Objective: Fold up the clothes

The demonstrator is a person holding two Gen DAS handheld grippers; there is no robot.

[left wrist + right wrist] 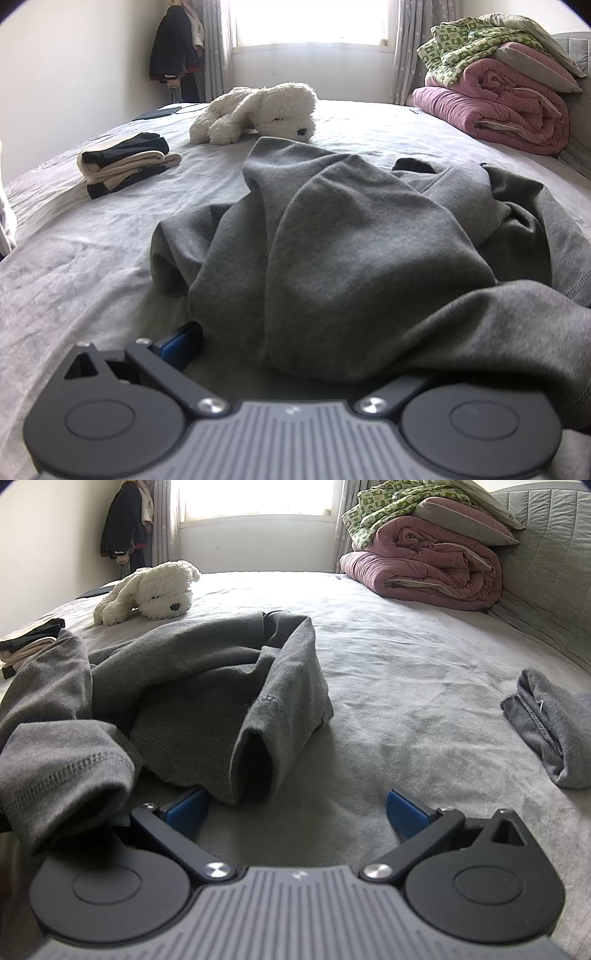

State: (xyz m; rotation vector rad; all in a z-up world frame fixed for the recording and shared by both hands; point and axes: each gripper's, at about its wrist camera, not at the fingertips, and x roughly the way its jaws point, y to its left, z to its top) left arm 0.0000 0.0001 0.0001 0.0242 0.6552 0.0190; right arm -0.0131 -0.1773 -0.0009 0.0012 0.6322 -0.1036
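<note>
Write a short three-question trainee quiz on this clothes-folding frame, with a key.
1. True or false: the right gripper is clamped on the grey sweatshirt.
2. What sits on top of the pink quilt? A) a green patterned blanket B) a laptop C) a shoe box
3. Which white toy lies on the bed beyond the sweatshirt?

Key
1. False: the blue pads stand wide apart, only a cuff beside one pad.
2. A
3. The plush dog, near the small folded clothes stack.
</note>
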